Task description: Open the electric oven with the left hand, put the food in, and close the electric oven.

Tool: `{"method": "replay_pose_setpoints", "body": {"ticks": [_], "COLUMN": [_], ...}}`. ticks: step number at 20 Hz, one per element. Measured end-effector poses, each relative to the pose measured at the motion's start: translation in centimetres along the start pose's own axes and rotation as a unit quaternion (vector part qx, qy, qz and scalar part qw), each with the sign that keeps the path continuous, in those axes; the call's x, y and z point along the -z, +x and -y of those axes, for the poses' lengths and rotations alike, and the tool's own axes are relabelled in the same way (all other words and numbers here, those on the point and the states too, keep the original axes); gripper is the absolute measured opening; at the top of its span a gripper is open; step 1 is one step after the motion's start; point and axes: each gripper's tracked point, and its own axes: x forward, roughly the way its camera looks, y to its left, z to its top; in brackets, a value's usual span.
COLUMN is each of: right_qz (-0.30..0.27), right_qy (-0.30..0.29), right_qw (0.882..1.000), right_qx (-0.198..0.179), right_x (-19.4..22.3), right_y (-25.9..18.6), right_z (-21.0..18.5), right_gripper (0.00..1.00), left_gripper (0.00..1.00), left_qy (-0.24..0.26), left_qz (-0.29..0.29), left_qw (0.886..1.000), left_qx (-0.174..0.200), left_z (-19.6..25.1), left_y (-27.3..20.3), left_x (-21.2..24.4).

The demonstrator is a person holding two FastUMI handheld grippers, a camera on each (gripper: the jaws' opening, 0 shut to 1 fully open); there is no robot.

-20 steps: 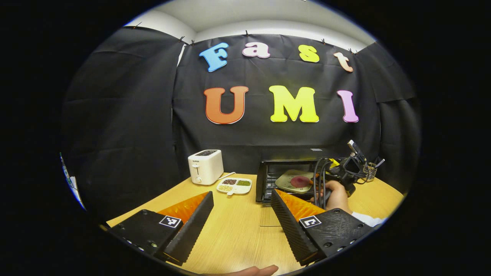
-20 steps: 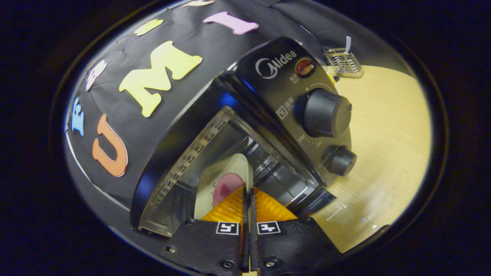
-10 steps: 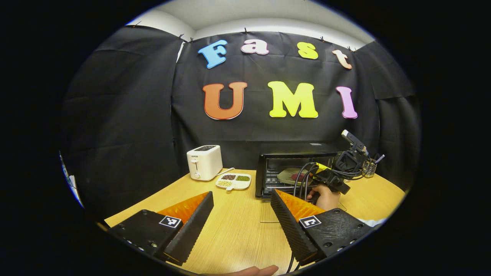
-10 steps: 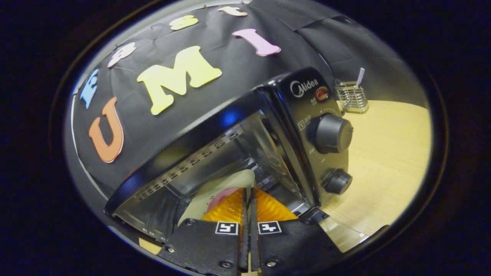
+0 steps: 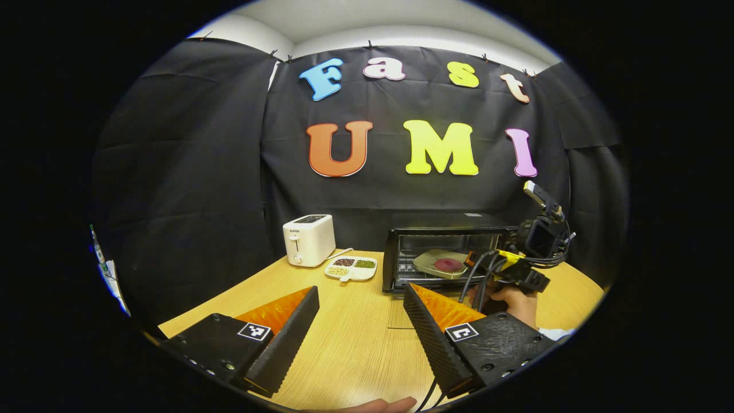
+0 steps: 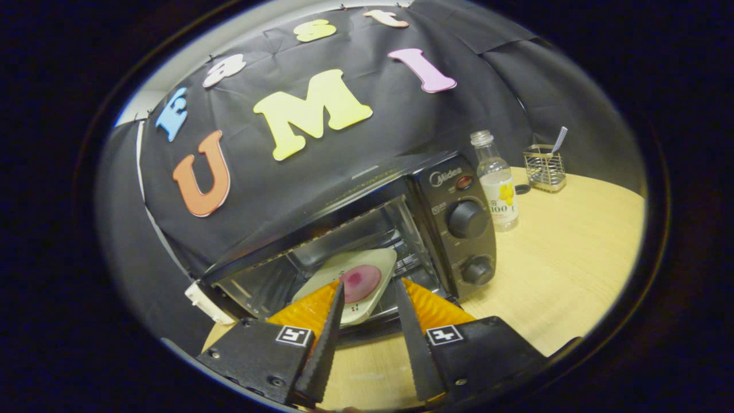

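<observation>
Oven (image 6: 367, 229) open on table (image 6: 573, 269) | plate (image 6: 350, 284) with food (image 6: 360, 282) sits inside on the rack | I see right gripper (image 6: 367, 304) just outside the opening, its 2 fingers apart, touching nothing | left gripper (image 5: 358, 321) hovers over table well back, fingers spread wide | toaster (image 5: 308, 240) far left.

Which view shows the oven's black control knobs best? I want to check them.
The right gripper view: both black round control knobs face it, near and unobstructed. In the left gripper view the right hand-held gripper covers that end of the black electric oven.
</observation>
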Motion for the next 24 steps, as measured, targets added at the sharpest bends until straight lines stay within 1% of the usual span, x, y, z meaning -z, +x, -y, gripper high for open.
{"method": "replay_pose_setpoints", "body": {"ticks": [1,2,3,4,5,6,7,9,12,16,19,20,21,23,24], "right_qz": [0.004,0.006,0.010,0.010,0.008,0.007,0.009,0.021,0.042,0.080,0.085,0.084,0.088,0.105,0.118], "right_qy": [0.002,-0.004,-0.014,-0.024,-0.037,-0.050,-0.062,-0.082,-0.113,-0.166,-0.183,-0.188,-0.194,-0.202,-0.199], "right_qw": [1.000,1.000,1.000,1.000,0.999,0.998,0.997,0.996,0.992,0.982,0.978,0.977,0.976,0.973,0.973], "right_qx": [-0.004,-0.008,-0.010,-0.017,-0.025,-0.032,-0.036,-0.040,-0.046,-0.046,-0.052,-0.051,-0.048,-0.039,-0.028], "right_x": [-0.4,-0.7,-1.0,-1.3,-1.5,-1.9,-2.4,-4.1,-6.9,-11.1,-13.3,-14.2,-15.2,-17.6,-19.2], "right_y": [-1.0,-1.7,-2.8,-3.6,-4.7,-5.6,-6.3,-8.0,-10.7,-14.3,-16.1,-16.6,-17.1,-18.4,-19.1], "right_z": [0.4,0.8,1.4,1.6,1.9,2.2,2.7,3.6,4.5,6.0,6.9,7.3,7.9,9.2,10.3], "right_gripper": [0.61,0.69,0.74,0.81,0.82,0.87,0.89,0.95,0.95,0.96,0.96,1.00,0.96,0.96,0.96], "left_gripper": [0.95,0.95,0.95,0.95,0.95,0.95,0.95,0.95,0.95,0.95,0.95,0.95,0.95,0.95,0.96], "left_qy": [0.002,0.002,0.002,0.003,0.003,0.004,0.005,0.009,0.018,0.026,0.028,0.027,0.026,0.026,0.028], "left_qz": [0.003,0.005,0.007,0.008,0.006,0.003,-0.002,-0.012,-0.023,-0.047,-0.067,-0.071,-0.079,-0.095,-0.104], "left_qw": [1.000,1.000,1.000,1.000,1.000,1.000,1.000,1.000,0.999,0.997,0.996,0.995,0.994,0.992,0.991], "left_qx": [0.002,0.003,0.006,0.009,0.011,0.013,0.016,0.021,0.031,0.048,0.058,0.065,0.072,0.081,0.083], "left_z": [0.3,0.7,1.0,1.3,1.5,1.7,2.1,2.9,4.3,6.7,8.5,9.4,10.1,11.2,11.6], "left_y": [-0.2,-0.4,-0.5,-0.6,-0.7,-0.7,-0.6,-0.4,-0.1,0.8,1.3,1.6,1.7,2.0,2.1], "left_x": [-0.5,-0.8,-1.0,-1.1,-1.0,-0.9,-0.8,-0.2,0.7,2.3,3.4,3.7,4.2,5.3,6.1]}}
